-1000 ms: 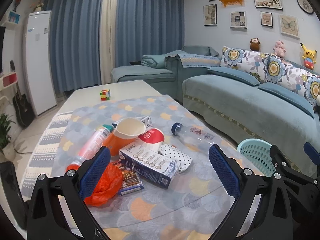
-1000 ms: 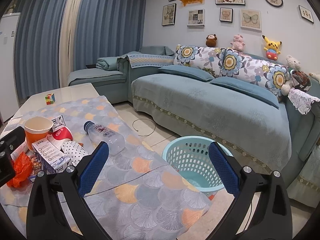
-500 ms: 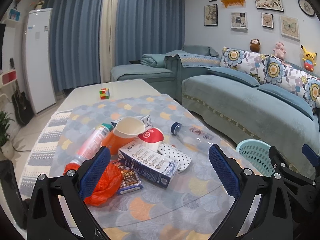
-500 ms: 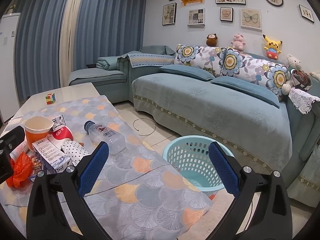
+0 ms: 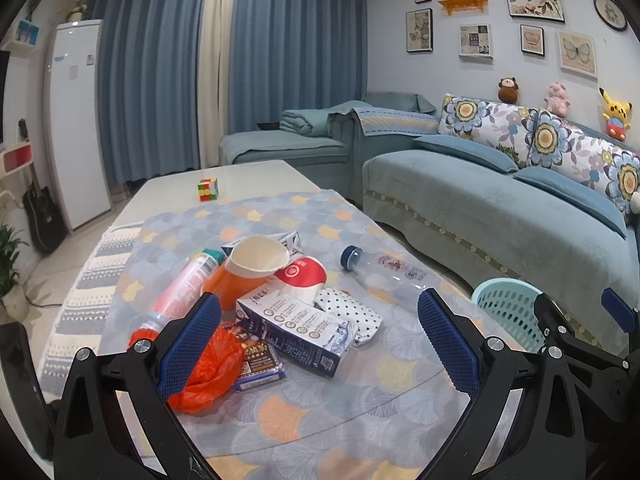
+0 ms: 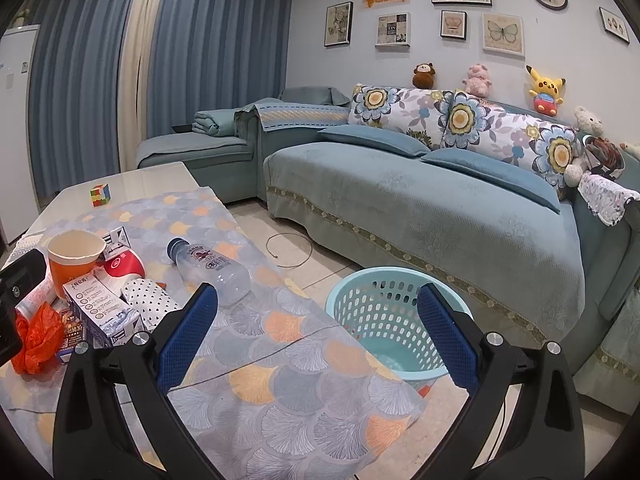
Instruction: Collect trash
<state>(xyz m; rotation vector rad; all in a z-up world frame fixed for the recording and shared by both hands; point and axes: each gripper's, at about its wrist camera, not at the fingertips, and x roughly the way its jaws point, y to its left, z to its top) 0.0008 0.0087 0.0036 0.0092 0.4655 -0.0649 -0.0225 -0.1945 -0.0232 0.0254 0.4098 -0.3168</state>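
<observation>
A heap of trash is gathered on the bench (image 5: 320, 420), which is covered by a cloth printed with fan-shaped scales in grey, blue and orange. In the heap, a crumpled orange plastic bag (image 5: 208, 372) is seen touching a flat glossy snack packet (image 5: 256, 362); a rectangular printed carton (image 5: 296, 330) lies on its side over the packet, with a white polka-dot pouch (image 5: 352, 314) just beside it. Behind these, an orange paper cup (image 5: 248, 268) with a cream interior is tilted, next to a red-and-white cup (image 5: 302, 276) and a slim pink tube (image 5: 180, 292). A clear plastic bottle (image 5: 384, 272) with a blue cap lies on its side, slightly apart.

The left gripper (image 5: 320, 340) is held open with nothing between its blue ribbed pads, the carton lying just ahead of it. The right gripper (image 6: 316, 332) is likewise spread and empty, with the bottle near its left finger.

The perforated turquoise basket (image 6: 384, 320) on the tiled floor beside the bench is shown fully only by the right wrist view; in the left wrist view only part of it appears.
</observation>
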